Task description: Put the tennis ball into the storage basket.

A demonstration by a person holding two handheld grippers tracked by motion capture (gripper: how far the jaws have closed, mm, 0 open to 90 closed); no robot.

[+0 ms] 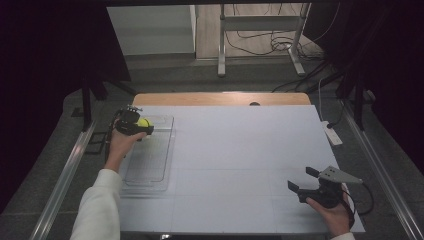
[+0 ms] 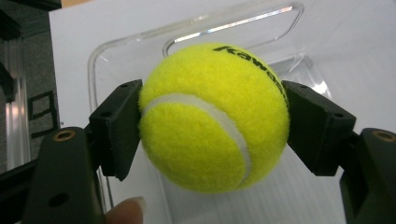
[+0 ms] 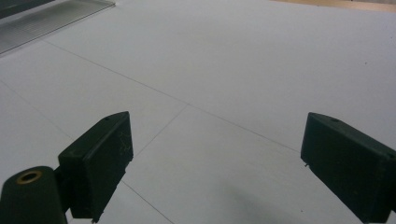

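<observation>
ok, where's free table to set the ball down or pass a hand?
Bare white table between clear tray and right gripper, and beyond both to the far edge. Crowded only at the tray's far end, where left gripper holds the tennis ball.

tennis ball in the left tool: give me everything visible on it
The tennis ball is bright yellow-green felt with a white curved seam and black lettering near its top, partly cut off by the curve. It looks intact. The left tool is shut on it, one black pad on each side. The high view shows it held over the far end of the clear plastic tray at the table's left.
</observation>
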